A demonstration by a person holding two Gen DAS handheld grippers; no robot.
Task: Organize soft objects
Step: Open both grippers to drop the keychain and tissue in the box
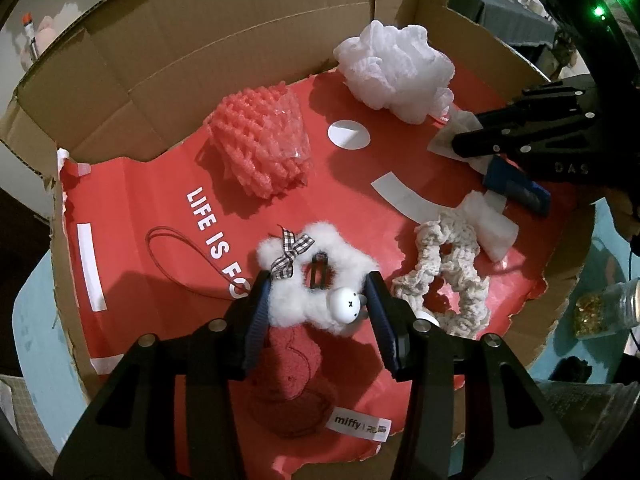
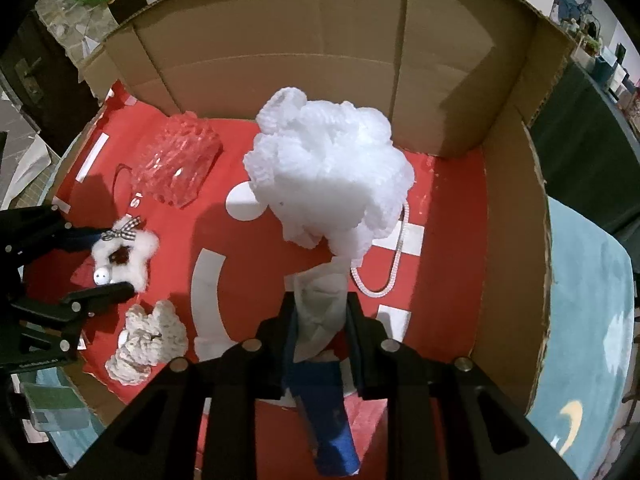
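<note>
A cardboard box (image 1: 200,60) lined with red printed paper holds the soft things. My left gripper (image 1: 318,296) is shut on a white fluffy hair clip (image 1: 320,248) with a checked bow and a small white rabbit head; it rests low over a red plush (image 1: 288,380). The right wrist view shows the left gripper (image 2: 112,262) and the clip (image 2: 140,248) at the left. My right gripper (image 2: 320,300) is shut on a white-and-blue cloth piece (image 2: 320,320), its white end touching the white mesh bath pouf (image 2: 328,176). In the left wrist view the right gripper (image 1: 460,140) is at the right.
A pink foam net (image 1: 260,148) lies at the back left, a cream crochet scrunchie (image 1: 444,280) and a white pad (image 1: 492,228) at the right. A red cord (image 1: 180,252) loops left. Outside the box stands a jar (image 1: 600,308) on a teal surface (image 2: 588,300).
</note>
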